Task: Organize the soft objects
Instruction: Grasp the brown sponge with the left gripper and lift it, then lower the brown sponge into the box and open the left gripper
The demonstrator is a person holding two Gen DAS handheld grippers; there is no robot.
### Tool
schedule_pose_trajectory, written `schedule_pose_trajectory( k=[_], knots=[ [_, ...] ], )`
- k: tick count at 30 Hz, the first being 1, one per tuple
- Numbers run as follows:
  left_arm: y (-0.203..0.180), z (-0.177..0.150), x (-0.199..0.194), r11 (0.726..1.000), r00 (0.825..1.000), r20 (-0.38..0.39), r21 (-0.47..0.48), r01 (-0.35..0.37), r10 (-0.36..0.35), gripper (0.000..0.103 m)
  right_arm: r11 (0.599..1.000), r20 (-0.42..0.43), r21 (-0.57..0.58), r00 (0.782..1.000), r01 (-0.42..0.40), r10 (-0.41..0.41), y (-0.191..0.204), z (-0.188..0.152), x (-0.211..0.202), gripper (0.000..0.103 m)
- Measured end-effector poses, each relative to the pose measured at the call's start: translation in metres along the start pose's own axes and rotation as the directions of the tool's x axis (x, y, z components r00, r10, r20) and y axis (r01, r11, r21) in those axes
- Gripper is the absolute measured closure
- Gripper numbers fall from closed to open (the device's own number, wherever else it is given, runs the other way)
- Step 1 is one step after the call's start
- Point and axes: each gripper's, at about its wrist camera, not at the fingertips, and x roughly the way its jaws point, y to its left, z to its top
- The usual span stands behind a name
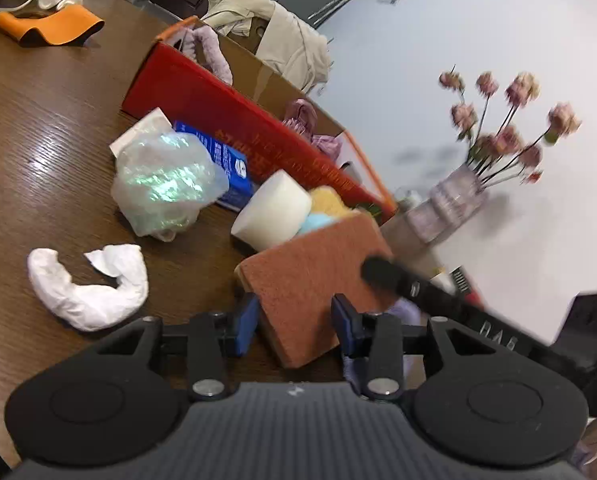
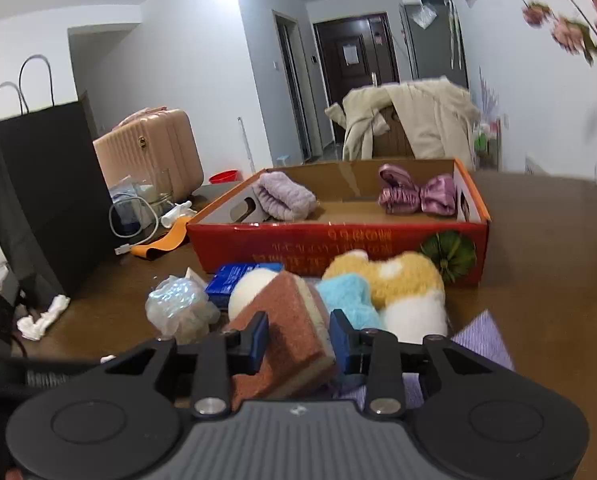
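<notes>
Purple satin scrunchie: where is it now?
Right wrist view: the purple satin scrunchie lies inside the red cardboard box, at its right end, opposite the lavender fuzzy headband.

The pink flowers in the clear glass vase [image 1: 458, 196] were blurry in the left wrist view, and in the right wrist view the picture's edge cut them off. The rust-brown scrubbing sponge [image 2: 294, 328] hid most of the round white foam block [image 2: 250, 288] behind it. The sponge's lower end went out of sight behind the gripper body. The crinkly clear plastic bag [image 2: 178, 308] covered part of the blue paper box [image 2: 230, 284]. The writing on the red cardboard box [image 2: 338, 248] was too blurry to read. The tall black paper bag [image 2: 46, 200] was cut off at the left edge.
</notes>
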Motion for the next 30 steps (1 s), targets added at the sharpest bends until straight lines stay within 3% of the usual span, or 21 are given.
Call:
schedule_pose_trajectory(
  k=[3, 7, 11, 16, 19, 25, 30],
  knots=[
    [0.0, 0.0, -0.028, 0.998, 0.999, 0.02, 0.052, 0.035, -0.036, 0.064, 0.993, -0.049, 0.077, 0.995, -0.085, 0.089, -0.005, -0.004, -0.016, 0.072],
    [-0.005, -0.005, -0.05, 0.993, 1.0, -0.019, 0.118, -0.007, 0.01, 0.064, 0.976, -0.127, 0.147, 0.975, -0.163, 0.182, -0.001, -0.027, -0.022, 0.074],
    [-0.009, -0.008, -0.052, 0.989, 0.999, -0.013, 0.142, -0.034, 0.036, 0.064, 0.958, -0.138, 0.227, 0.968, -0.176, 0.21, -0.004, -0.044, -0.013, 0.075],
    [-0.001, -0.011, -0.037, 0.988, 0.997, -0.04, 0.142, -0.063, 0.069, 0.065, 0.959, -0.14, 0.228, 0.969, -0.169, 0.204, -0.006, -0.043, -0.006, 0.077],
    [-0.006, -0.01, -0.038, 0.981, 0.996, -0.02, 0.177, -0.076, 0.081, 0.072, 0.96, -0.136, 0.228, 0.97, -0.165, 0.2, -0.006, -0.041, -0.006, 0.078],
    [-0.026, 0.03, -0.048, 0.958, 0.992, 0.121, 0.278, -0.068, 0.035, 0.074, 0.954, -0.051, 0.169, 0.965, -0.246, 0.258, -0.007, 0.001, -0.009, 0.079],
    [-0.04, 0.105, -0.02, 0.944, 0.974, 0.221, 0.309, -0.117, 0.049, 0.074, 0.972, 0.023, 0.052, 0.973, -0.231, 0.23, -0.005, 0.078, 0.023, 0.079]
  ],
)
